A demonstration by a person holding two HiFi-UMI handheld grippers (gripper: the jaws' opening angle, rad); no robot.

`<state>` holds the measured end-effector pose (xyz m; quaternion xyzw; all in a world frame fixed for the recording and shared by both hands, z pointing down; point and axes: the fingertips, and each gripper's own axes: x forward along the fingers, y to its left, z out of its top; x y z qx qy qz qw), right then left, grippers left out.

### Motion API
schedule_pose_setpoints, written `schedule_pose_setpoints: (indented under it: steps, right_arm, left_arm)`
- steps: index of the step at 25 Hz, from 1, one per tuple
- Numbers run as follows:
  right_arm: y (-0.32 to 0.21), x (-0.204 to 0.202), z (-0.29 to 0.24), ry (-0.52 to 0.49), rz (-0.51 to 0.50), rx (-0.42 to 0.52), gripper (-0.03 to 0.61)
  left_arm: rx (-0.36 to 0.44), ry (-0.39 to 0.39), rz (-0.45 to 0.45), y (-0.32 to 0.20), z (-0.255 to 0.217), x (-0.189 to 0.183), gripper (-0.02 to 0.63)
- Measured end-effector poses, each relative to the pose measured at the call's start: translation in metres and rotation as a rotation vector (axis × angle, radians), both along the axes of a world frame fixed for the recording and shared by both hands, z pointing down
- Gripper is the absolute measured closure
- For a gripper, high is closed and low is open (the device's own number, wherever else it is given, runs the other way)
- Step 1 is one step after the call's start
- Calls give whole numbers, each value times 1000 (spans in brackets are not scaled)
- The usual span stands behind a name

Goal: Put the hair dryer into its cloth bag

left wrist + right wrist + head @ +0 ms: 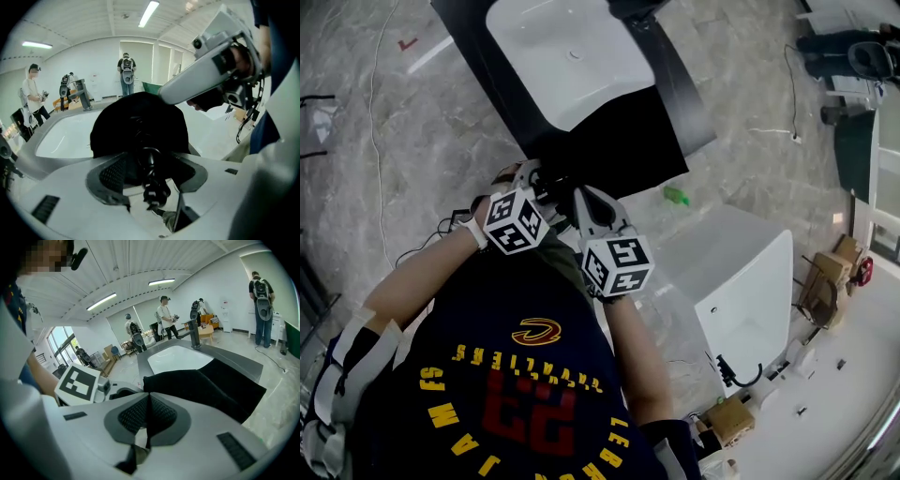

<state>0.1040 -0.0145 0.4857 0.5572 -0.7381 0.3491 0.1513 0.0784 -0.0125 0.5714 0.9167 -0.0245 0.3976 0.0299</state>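
Observation:
The black cloth bag lies on the dark counter and hangs over its near edge. My right gripper is shut on the bag's near edge; in the right gripper view the thin black cloth sits pinched between its pads. My left gripper is close beside it. In the left gripper view its jaws stand apart around a glossy black hair dryer with a coiled cord and plug, right in front of the bag's dark bulge. Most of the dryer is hidden.
A white sink basin is set in the counter behind the bag, with a faucet. A white block stands on the floor at the right, and a small green item lies near it. Several people stand in the background.

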Motion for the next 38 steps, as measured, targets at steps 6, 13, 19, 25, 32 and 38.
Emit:
schedule_pose_setpoints:
  steps: [6,13,19,25,32,38]
  right_arm:
    - [-2,-1,2,12,13,1,566]
    - [2,-4,5,20,14,-14,566]
    - [4,-13,1,-1,9,-14,566]
    - [6,-18,1,-46,23,-23,566]
    - [7,-15,3,-43,40,-25,566]
    - [8,-14,16,-39,37,-45,566]
  left_arm:
    - [-36,-5,41,4,-6,-46,370]
    - [-146,-36,74,14,5,-46,477]
    - [-142,47,72,10,-10,-19,477]
    - [-151,100,47,1,-1,17,477]
    - [-114,190,39,-11,2,48,477]
    - [-66,154,87,-10,2,35,474]
